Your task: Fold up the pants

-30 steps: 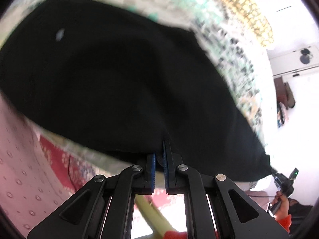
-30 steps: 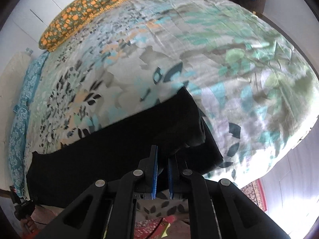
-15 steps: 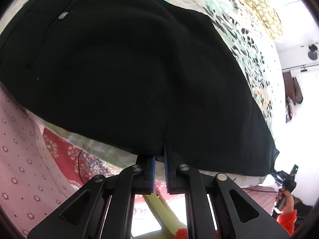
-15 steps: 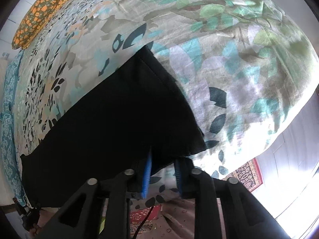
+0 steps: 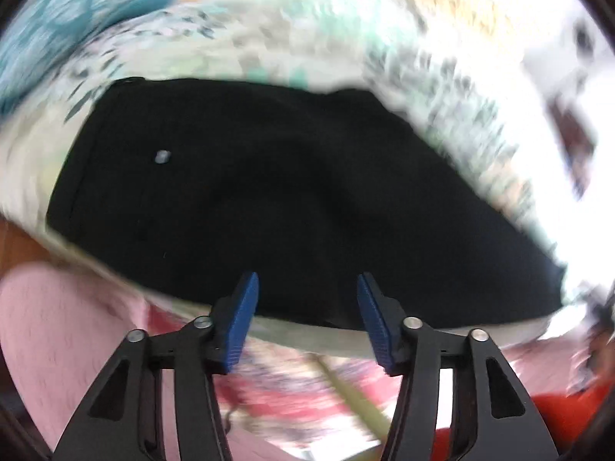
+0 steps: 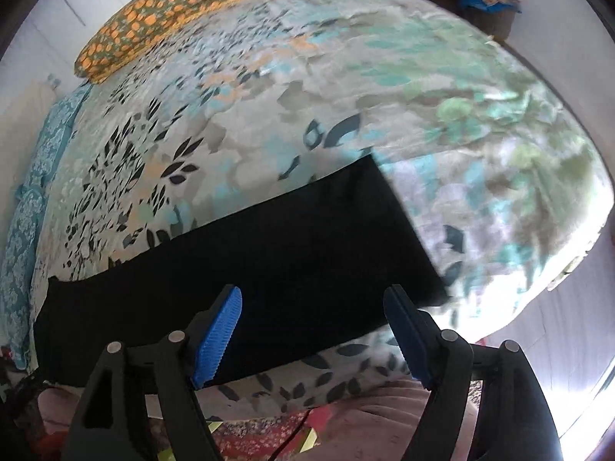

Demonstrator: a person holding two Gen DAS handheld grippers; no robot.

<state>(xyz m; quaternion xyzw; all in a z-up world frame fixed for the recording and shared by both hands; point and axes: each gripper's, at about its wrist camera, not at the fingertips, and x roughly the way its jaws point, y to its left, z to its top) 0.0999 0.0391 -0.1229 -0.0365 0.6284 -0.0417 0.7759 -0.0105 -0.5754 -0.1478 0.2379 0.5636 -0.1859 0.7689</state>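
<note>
Black pants (image 5: 276, 199) lie flat along the near edge of a bed with a floral sheet (image 6: 346, 96). The left wrist view is blurred and shows the waist end with a small silver button (image 5: 161, 156). The right wrist view shows the leg end (image 6: 307, 253) with its hem at the right. My left gripper (image 5: 307, 292) is open and empty at the pants' near edge. My right gripper (image 6: 315, 307) is open and empty just over the leg's near edge.
An orange-patterned pillow (image 6: 161, 15) lies at the far end of the bed. A blue patterned cloth (image 6: 27, 199) runs along the bed's left side. A red patterned rug (image 6: 269, 438) covers the floor below the bed edge. A dark basket (image 6: 488, 4) stands at the far right.
Both grippers were shut on the pants' near edge. Both have opened and let go, and the pants now lie flat on the bed. The left camera is moving fast.
</note>
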